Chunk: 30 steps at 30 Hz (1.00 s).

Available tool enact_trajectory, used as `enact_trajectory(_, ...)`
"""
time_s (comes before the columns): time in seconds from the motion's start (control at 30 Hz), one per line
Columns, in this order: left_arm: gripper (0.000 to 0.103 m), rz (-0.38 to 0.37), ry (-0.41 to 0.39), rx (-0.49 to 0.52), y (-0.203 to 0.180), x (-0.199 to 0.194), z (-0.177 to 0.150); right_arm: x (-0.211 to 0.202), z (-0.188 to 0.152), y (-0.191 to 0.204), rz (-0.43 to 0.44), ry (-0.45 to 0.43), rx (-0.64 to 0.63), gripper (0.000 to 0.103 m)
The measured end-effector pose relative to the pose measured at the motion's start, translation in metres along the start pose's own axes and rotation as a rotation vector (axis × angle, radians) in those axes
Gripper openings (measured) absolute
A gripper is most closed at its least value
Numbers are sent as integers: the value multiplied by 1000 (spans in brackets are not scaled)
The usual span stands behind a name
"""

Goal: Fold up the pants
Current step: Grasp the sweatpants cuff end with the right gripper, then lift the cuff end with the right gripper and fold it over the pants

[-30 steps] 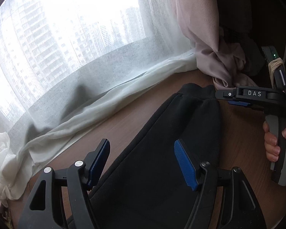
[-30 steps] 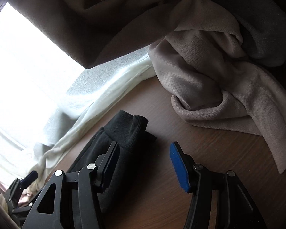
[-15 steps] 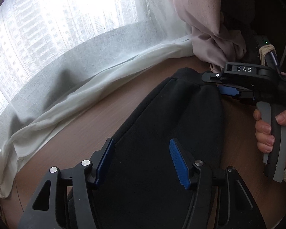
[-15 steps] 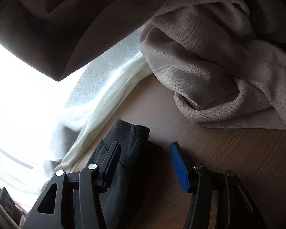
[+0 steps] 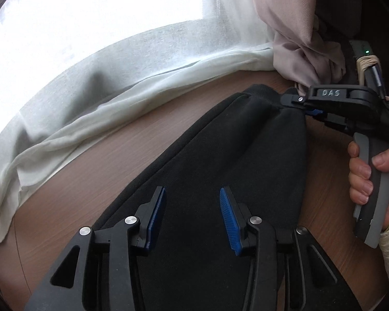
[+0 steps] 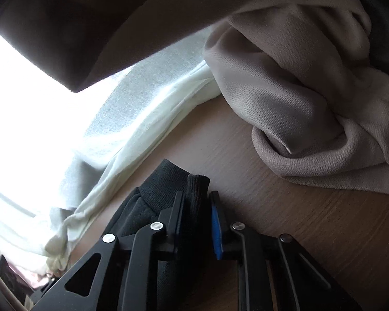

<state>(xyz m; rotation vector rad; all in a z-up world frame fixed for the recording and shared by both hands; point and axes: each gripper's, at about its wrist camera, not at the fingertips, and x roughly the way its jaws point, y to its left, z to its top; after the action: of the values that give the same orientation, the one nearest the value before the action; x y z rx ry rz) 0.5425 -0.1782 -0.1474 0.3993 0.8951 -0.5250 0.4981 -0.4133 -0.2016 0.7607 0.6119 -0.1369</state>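
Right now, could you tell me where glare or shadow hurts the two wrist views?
Left wrist view: the window is blown out white, yet the black pants and table read clearly. Right wrist view: glare at left, the dark curtain is murky, and the cuff between the right gripper fingers shows little detail.

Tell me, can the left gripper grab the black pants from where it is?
Probably yes. The left gripper is open right above the black pants, with nothing between them.
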Motion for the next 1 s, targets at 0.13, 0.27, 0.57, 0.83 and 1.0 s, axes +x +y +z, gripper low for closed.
enact_trajectory(0.13, 42, 112, 33, -121, 15, -12, -18, -13, 5, 17, 26, -43, -59, 15)
enact_trajectory(0.27, 42, 165, 36, -186, 27, -22, -35, -22, 6, 36, 69, -77, -113, 15)
enact_trajectory(0.57, 41, 126, 69, -277, 35, 8, -49, -40, 6, 77, 148, -115, -233, 14)
enact_trajectory(0.83, 40, 118, 21, -372, 46, -24, -55, -74, 4, 124, 261, -145, -355, 14)
enact_trajectory(1.0, 41, 227, -37, -438, 66, -78, -74, -101, -8, 164, 343, -157, -470, 14)
